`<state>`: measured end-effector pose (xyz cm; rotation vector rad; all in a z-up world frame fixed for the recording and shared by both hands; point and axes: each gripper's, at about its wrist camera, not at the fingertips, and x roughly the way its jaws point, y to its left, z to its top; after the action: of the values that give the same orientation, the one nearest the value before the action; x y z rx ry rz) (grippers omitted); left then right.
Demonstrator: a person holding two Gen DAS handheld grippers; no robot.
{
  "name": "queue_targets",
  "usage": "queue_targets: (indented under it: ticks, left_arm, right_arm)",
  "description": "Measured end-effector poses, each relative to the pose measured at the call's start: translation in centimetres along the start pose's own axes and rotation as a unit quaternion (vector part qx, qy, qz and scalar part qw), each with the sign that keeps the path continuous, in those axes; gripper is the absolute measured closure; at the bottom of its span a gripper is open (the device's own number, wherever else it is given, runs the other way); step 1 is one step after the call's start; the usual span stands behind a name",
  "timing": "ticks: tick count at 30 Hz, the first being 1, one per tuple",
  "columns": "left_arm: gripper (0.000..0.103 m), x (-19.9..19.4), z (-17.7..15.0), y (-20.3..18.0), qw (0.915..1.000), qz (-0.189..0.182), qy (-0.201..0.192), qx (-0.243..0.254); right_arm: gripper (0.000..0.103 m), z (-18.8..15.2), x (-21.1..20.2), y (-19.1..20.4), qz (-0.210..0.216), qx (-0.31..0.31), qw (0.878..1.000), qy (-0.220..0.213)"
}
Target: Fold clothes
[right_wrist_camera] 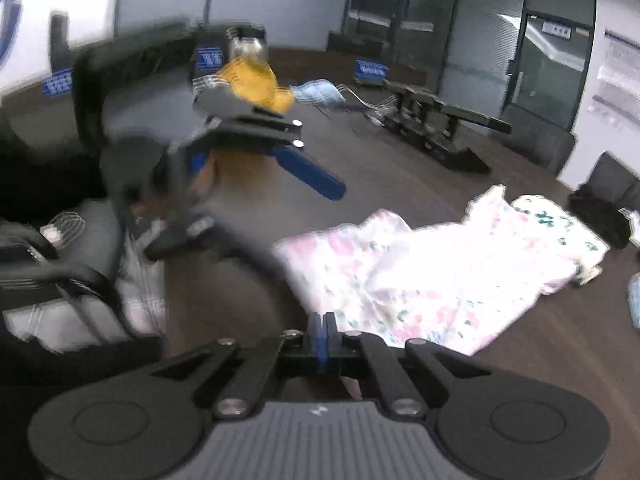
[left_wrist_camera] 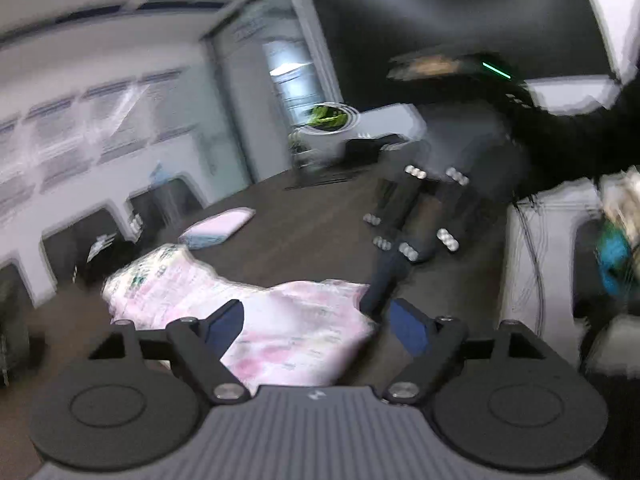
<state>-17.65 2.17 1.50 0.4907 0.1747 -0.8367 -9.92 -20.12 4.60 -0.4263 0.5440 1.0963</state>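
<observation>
While the left wrist view is smeared with motion blur, it shows the left gripper [left_wrist_camera: 316, 322] with its blue-padded fingers [left_wrist_camera: 224, 320] spread wide and nothing between them, hanging over the near edge of a pink floral garment [left_wrist_camera: 240, 312] that lies crumpled on the dark wooden table [left_wrist_camera: 312, 216]. At about two o'clock from that cloth the right gripper [left_wrist_camera: 416, 216] shows as a dark blurred shape; whether its tips touch the fabric cannot be told from here. At eleven o'clock, well apart from the garment, sits a folded pink and blue stack [left_wrist_camera: 218, 226], which I take as finished work. To do this step well, I judge the open fingers should come down on a true hem or corner at the near edge, not on a bunched ridge, so the cloth can be drawn flat before any fold.

From the right wrist view, the right gripper [right_wrist_camera: 323, 330] has its fingers pressed together; no cloth is seen between them, though the garment [right_wrist_camera: 420, 272] begins just beside the tips at one o'clock. At ten o'clock, above the table [right_wrist_camera: 400, 168], the left gripper [right_wrist_camera: 316, 178] hangs with a blue finger pointing toward the cloth. A yellow item [right_wrist_camera: 256, 80] and a pale blue cloth [right_wrist_camera: 316, 92] lie farther back at eleven to twelve o'clock, with a row of dark equipment [right_wrist_camera: 436, 128] at one o'clock. A dark bundle [right_wrist_camera: 596, 216] at three o'clock lies just beside the garment's far end and could hinder spreading it that way.
</observation>
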Motion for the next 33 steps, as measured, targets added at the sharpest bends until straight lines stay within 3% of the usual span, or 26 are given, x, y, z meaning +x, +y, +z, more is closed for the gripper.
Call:
queue_targets:
  ticks: [5, 8, 10, 12, 17, 23, 25, 33]
  left_arm:
    - [0.021, 1.1, -0.9, -3.6, 0.9945, 0.003, 0.016, 0.103]
    - [0.021, 2.3, -1.2, -3.8, 0.9905, 0.001, 0.04, 0.132]
    - [0.022, 2.7, -0.9, -2.3, 0.9944, -0.006, 0.049, 0.093]
    - [0.026, 2.9, -0.8, -0.6, 0.9969, -0.016, 0.054, 0.054]
    - [0.04, 3.1, -1.3, 2.5, 0.9962, -0.035, 0.08, 0.004]
    - [0.039, 3.4, -1.1, 2.9, 0.9959, -0.039, 0.081, 0.015]
    - [0.038, 3.9, -1.1, 2.5, 0.9956, -0.037, 0.082, 0.027]
    - [0.042, 5.2, -1.4, 1.1, 0.9906, -0.002, 0.079, 0.112]
  right_arm:
    - [0.103, 0.0, -2.1, 1.3, 0.043, 0.009, 0.999, -0.011]
    - [0.099, 0.0, -2.3, 1.9, -0.037, -0.012, 0.999, -0.012]
    - [0.092, -0.5, -2.1, 2.0, -0.08, -0.036, 0.996, -0.001]
    - [0.081, -1.1, -1.5, 2.2, -0.089, -0.059, 0.994, 0.022]
    - [0.077, -1.7, 0.5, 2.6, -0.101, -0.114, 0.987, 0.054]
    - [0.08, -1.2, 2.7, 1.5, -0.096, -0.127, 0.984, 0.076]
    - [0.102, -1.0, 2.7, 0.1, -0.072, -0.082, 0.991, 0.081]
    - [0.102, 0.6, -1.3, -1.8, -0.021, -0.008, 0.999, 0.03]
